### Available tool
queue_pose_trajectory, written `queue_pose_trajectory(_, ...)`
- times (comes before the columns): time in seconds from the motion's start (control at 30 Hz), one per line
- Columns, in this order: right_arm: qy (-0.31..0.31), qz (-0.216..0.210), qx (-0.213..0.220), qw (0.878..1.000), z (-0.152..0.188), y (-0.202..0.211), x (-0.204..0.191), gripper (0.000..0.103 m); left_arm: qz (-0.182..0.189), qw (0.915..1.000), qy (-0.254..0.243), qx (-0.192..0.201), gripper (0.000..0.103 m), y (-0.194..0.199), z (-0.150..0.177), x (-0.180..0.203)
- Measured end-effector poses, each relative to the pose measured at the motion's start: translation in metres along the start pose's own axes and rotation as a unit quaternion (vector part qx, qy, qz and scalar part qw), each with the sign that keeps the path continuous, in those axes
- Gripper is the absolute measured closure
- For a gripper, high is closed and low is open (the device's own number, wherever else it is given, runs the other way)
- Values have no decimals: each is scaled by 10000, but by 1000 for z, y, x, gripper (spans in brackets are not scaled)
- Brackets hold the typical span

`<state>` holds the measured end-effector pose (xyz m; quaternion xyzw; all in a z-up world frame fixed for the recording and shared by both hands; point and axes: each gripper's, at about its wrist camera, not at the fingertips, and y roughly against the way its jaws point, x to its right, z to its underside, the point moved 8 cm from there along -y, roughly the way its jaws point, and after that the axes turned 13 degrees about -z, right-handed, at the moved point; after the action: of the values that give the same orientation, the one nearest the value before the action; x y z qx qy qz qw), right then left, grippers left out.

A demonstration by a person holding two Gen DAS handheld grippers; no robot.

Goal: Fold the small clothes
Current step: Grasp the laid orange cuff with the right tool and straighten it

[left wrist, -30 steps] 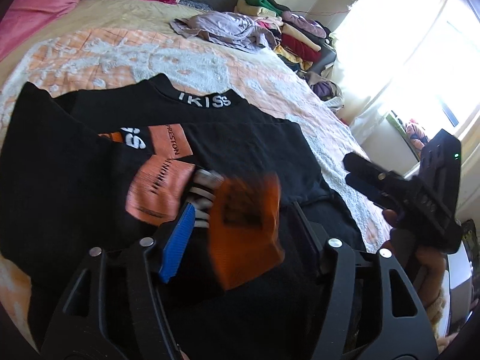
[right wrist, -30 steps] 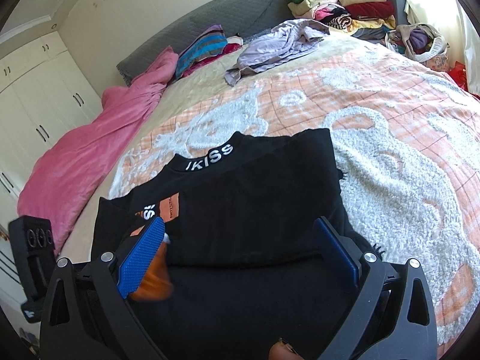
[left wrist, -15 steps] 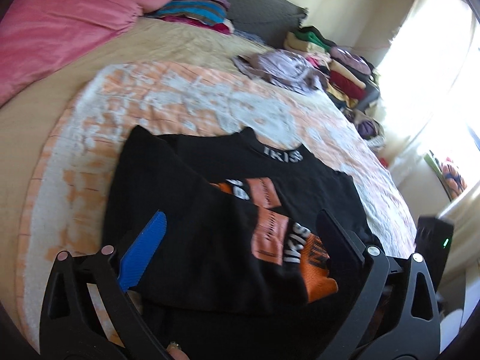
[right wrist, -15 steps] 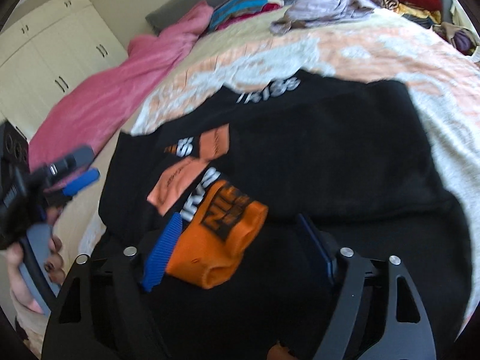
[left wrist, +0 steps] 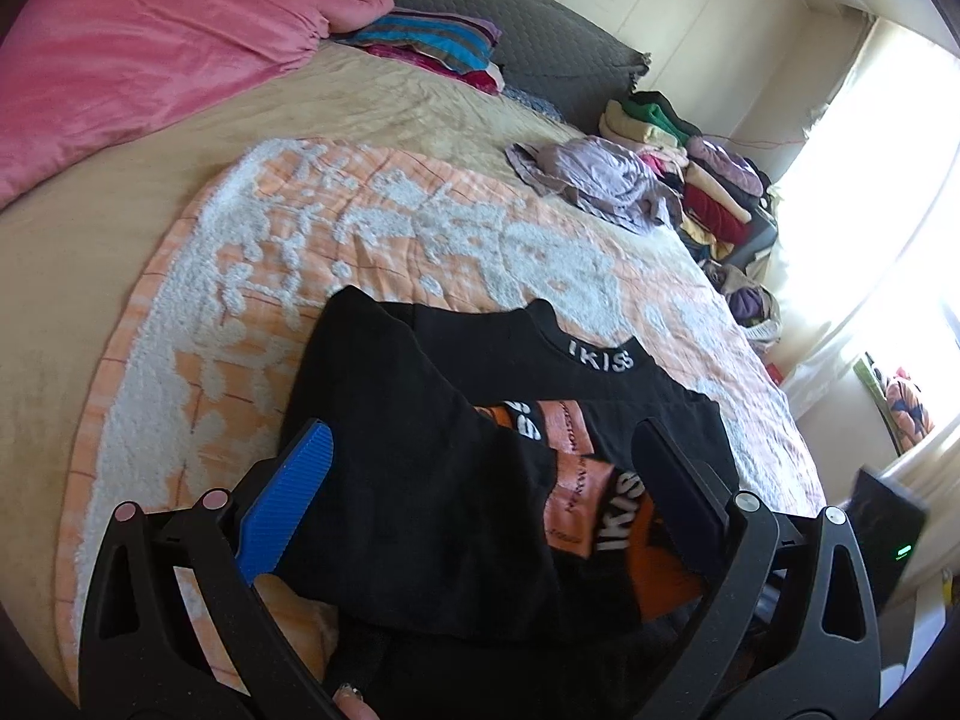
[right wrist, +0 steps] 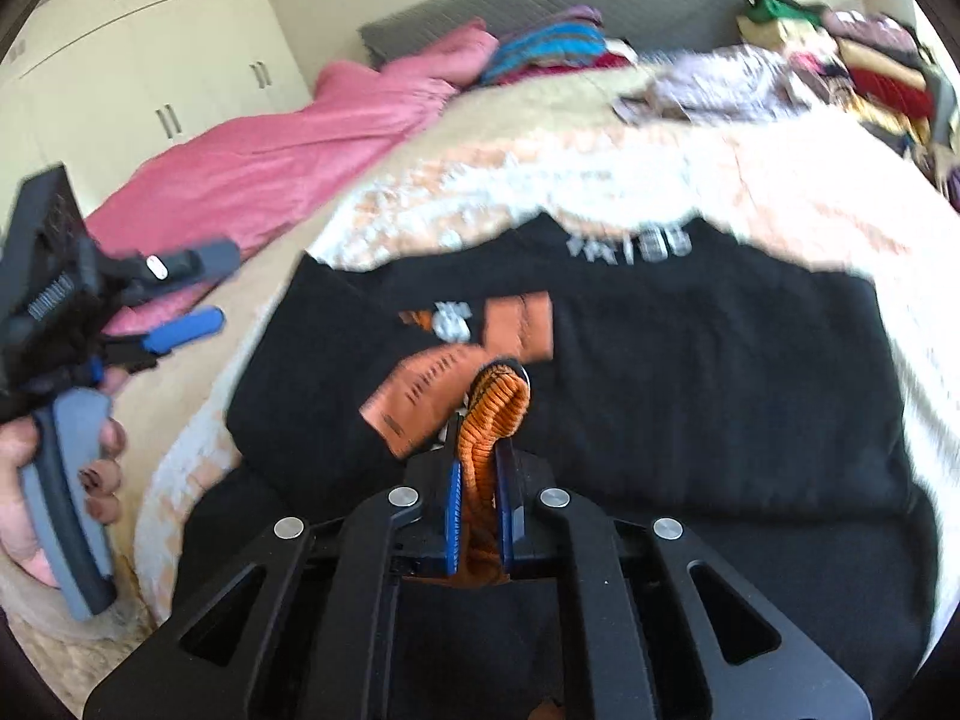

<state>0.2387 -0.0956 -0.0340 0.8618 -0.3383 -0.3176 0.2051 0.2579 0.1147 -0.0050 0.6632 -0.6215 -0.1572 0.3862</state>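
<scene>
A black IKISS top (left wrist: 432, 480) with orange patches lies partly folded on the bedspread, its collar toward the headboard. It also shows in the right wrist view (right wrist: 690, 372). My left gripper (left wrist: 480, 480) is open and empty above the top's left half. In the right wrist view it (right wrist: 198, 291) shows at the far left, held off the bed's side. My right gripper (right wrist: 480, 474) is shut on the orange ribbed cuff (right wrist: 492, 414) of the top's sleeve, near the front edge.
An orange and white quilt (left wrist: 372, 228) covers the bed. A pink duvet (left wrist: 138, 60) lies at the far left. A lilac garment (left wrist: 600, 180) and stacked folded clothes (left wrist: 708, 180) sit at the far right. White wardrobes (right wrist: 150, 78) stand beyond the bed.
My right gripper has shut on the orange cuff that lay between its open jaws. My left gripper has let go of that cuff, opened, and drawn off to the left.
</scene>
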Motion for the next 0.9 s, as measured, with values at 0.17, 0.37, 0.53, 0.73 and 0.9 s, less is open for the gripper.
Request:
queue_pose_trajectory(0.17, 564, -54, 240, 9981, -45, 24, -17, 96, -67, 9999, 140, 47, 10, 1, -5, -11)
queue_pose_trajectory(0.37, 1201, 525, 570, 9897, -90, 61, -3, 96, -314, 9991, 250, 164, 10, 0, -11, -25)
queue_pose_trajectory(0.53, 1215, 1008, 541, 9860, -85, 73, 35, 96, -386, 9988, 282, 118, 10, -5, -10, -30)
queue_pose_trajectory(0.73, 892, 1211, 478, 9875, -57, 69, 72, 96, -489, 9988, 27, 45, 10, -16, -2, -18)
queue_pose_trajectory(0.9, 663, 1327, 359, 9883, -46, 60, 87, 96, -574, 9978, -338, -18, 10, -30, 8, -1)
